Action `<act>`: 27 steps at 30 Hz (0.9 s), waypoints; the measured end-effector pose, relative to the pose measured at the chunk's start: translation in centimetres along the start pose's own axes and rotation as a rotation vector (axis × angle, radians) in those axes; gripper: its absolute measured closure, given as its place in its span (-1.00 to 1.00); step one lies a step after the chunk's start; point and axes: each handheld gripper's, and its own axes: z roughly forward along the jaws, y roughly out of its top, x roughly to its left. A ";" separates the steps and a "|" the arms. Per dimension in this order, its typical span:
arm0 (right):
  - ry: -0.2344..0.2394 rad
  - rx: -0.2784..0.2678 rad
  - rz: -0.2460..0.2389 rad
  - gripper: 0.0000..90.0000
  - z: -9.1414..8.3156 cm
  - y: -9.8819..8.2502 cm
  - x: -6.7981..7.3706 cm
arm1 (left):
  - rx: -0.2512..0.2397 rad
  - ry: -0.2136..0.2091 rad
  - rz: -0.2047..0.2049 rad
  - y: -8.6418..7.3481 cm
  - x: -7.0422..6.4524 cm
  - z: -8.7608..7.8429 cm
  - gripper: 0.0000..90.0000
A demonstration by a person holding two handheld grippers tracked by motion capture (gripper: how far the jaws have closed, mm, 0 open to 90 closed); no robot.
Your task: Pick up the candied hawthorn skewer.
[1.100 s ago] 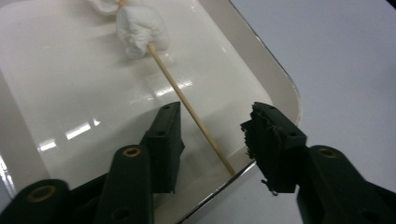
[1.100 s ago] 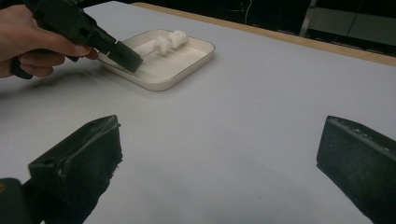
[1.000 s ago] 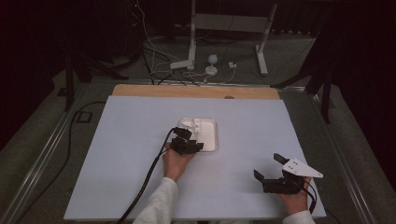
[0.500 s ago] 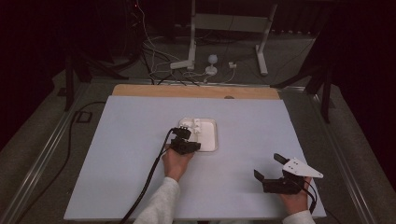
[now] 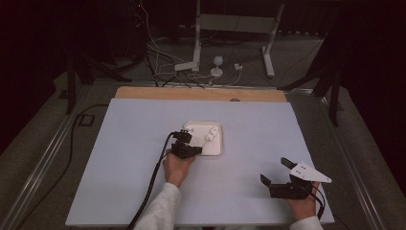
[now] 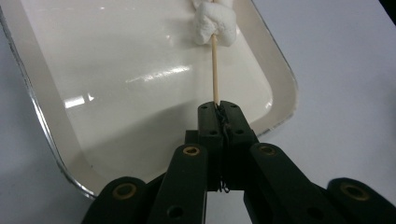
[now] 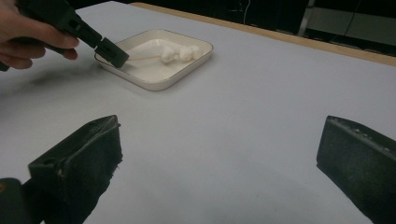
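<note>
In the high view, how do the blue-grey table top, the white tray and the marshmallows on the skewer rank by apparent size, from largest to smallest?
1. Blue-grey table top, by far the largest.
2. White tray.
3. Marshmallows, the smallest, lying on the tray.
All three rest at table level, so nearness hardly distorts this order.

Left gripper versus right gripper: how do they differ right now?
The left gripper is shut on the wooden skewer of marshmallows, its jaws having just closed; the right gripper stands wide open with nothing between its jaws. The left reaches over the white tray; the right sits apart at the table's near right. Both have black jaws.
</note>
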 end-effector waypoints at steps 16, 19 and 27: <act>0.007 0.009 0.001 -1.00 0.2 0.0 0.2 | -0.037 -0.036 0.036 -1.2 1.0 -3.7 1.00; 0.008 0.010 -0.001 -1.00 0.3 0.0 0.2 | -0.060 -0.044 0.045 -1.5 1.4 -4.4 1.00; 0.012 0.009 0.010 -1.00 0.3 0.1 0.2 | -0.125 -0.061 0.059 -2.2 2.1 -6.4 1.00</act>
